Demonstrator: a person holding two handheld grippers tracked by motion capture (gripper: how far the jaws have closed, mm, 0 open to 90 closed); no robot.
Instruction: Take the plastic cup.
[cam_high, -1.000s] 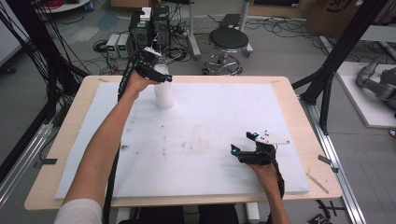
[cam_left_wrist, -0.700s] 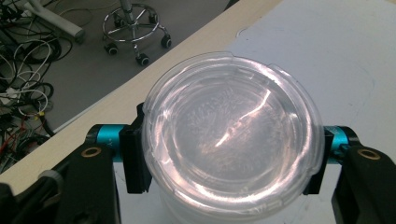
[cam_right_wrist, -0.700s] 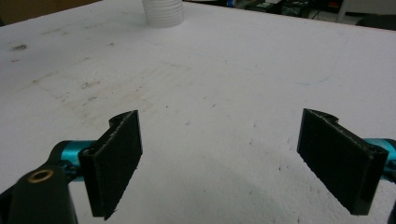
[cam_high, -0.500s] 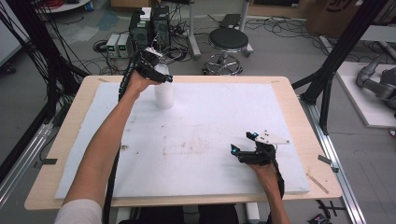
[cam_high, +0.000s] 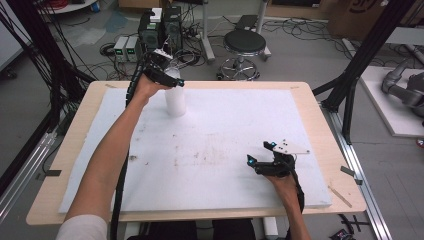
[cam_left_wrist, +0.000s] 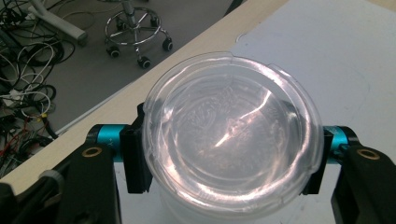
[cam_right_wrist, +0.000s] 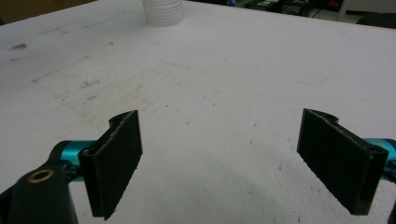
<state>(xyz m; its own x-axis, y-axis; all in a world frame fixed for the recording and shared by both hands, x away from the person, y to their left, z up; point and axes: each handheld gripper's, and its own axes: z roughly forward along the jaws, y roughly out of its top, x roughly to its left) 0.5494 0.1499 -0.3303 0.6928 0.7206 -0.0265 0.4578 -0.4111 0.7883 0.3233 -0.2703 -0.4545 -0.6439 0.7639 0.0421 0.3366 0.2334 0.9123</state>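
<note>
Two grippers | left gripper (cam_left_wrist: 229, 158) clamped on lidded cup (cam_left_wrist: 232, 140), seemingly just below the clear lid (cam_left_wrist: 233, 116) | right gripper (cam_right_wrist: 233, 163) wide, empty, over white mat (cam_right_wrist: 224, 84)

White cup (cam_left_wrist: 233, 205): body cut off by bottom edge beneath clear lid (cam_left_wrist: 232, 140); contents unreadable through glare. Left gripper (cam_left_wrist: 229, 154): pad faces hidden behind lid rim.
</note>
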